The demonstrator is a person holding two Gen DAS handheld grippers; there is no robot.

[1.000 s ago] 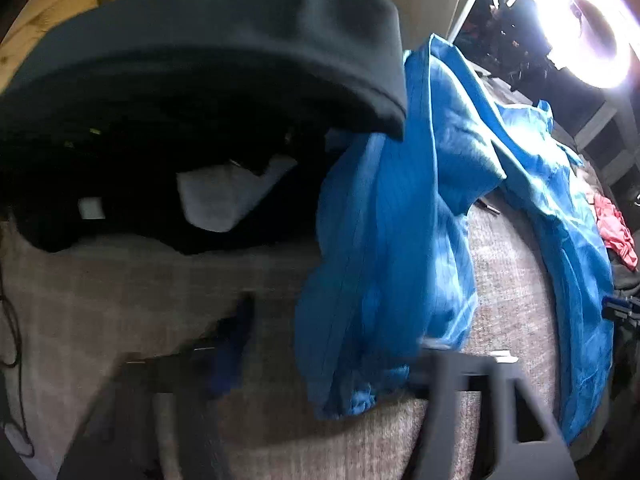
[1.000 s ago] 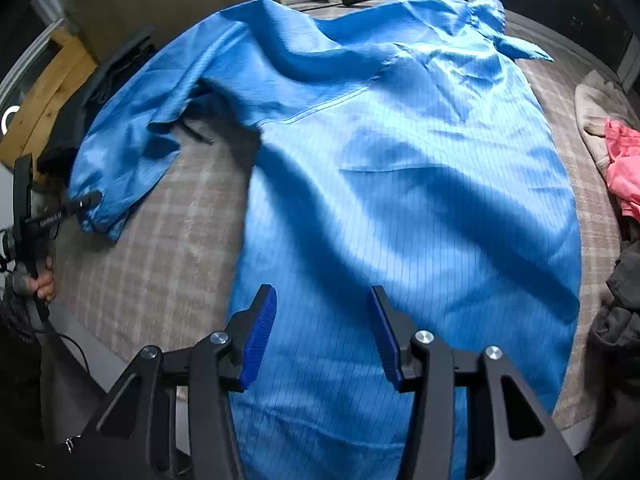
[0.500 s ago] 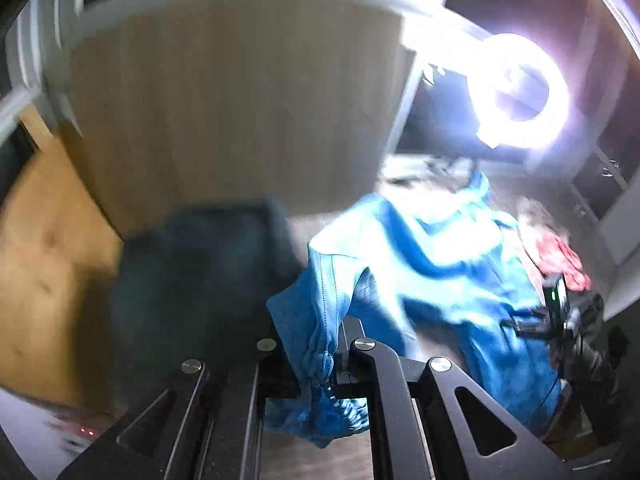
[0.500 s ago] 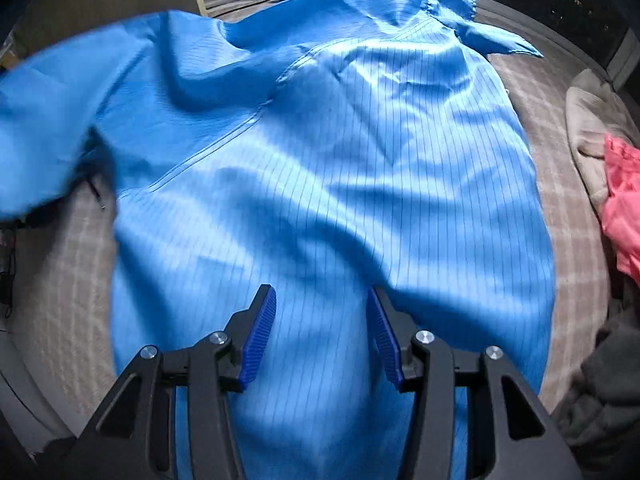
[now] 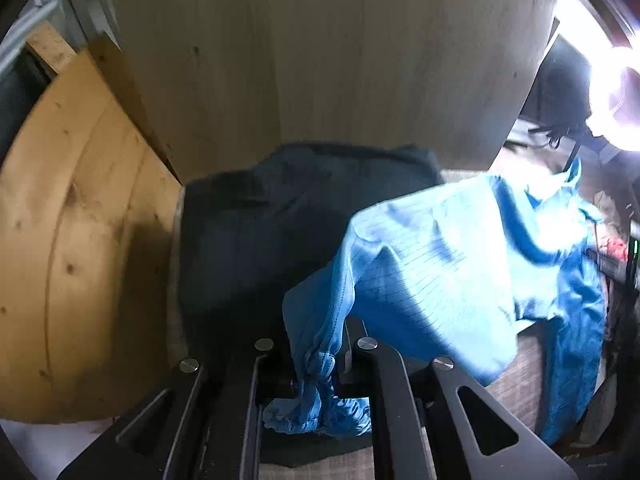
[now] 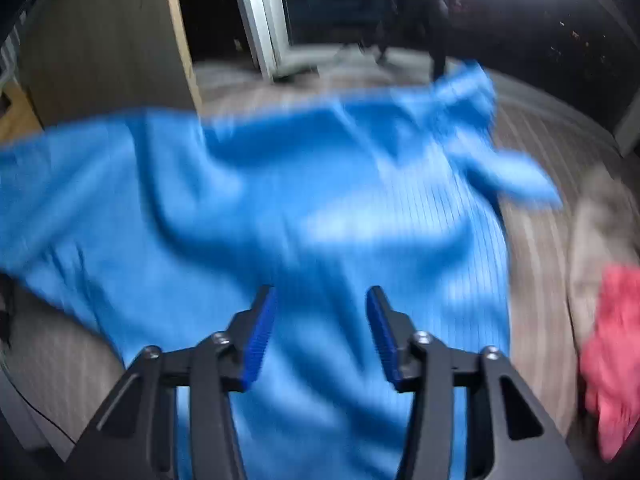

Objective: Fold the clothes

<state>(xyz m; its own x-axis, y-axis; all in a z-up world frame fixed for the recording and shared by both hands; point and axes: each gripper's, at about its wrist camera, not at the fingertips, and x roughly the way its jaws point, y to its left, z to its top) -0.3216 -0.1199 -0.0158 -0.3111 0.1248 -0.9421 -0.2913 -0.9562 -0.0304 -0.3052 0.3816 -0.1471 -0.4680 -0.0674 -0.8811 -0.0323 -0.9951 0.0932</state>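
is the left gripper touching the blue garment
Touching. The left wrist view shows the left gripper pinched shut on the bunched cuff of the blue garment.

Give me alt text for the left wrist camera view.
The left gripper is shut on the bunched cuff of a bright blue pinstriped garment, lifted above a folded dark navy garment. Pale wooden panels stand behind, with a glaring lamp at right.

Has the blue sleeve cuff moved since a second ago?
Yes. The left gripper has pinched the cuff and lifted it off the checked cover, above the dark folded garment.
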